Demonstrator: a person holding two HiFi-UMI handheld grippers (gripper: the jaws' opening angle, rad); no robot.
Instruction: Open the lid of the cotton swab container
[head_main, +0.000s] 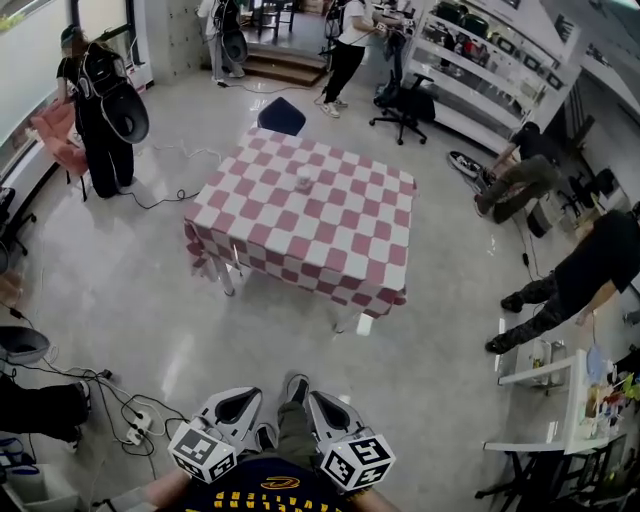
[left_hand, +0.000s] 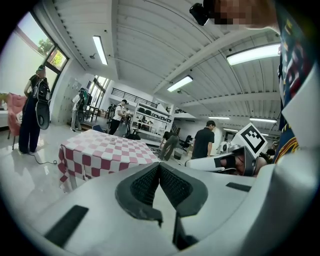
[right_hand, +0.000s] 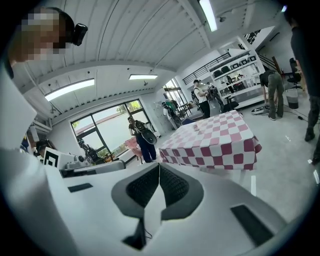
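A small pale cotton swab container (head_main: 303, 183) stands near the middle of a table with a red-and-white checked cloth (head_main: 340, 250), far ahead of me across the floor. It shows as a tiny speck in the left gripper view (left_hand: 113, 140) and the right gripper view (right_hand: 195, 128). My left gripper (head_main: 243, 400) and right gripper (head_main: 322, 404) are held close to my body at the bottom of the head view, side by side, both shut and empty. Their dark pads meet tip to tip in the left gripper view (left_hand: 159, 165) and the right gripper view (right_hand: 159, 166).
Glossy grey floor (head_main: 420, 380) lies between me and the table. Cables and a power strip (head_main: 135, 425) trail at the lower left. A white cart (head_main: 560, 410) stands at the right. Several people stand or crouch around the room, one in black (head_main: 95, 110) at the left.
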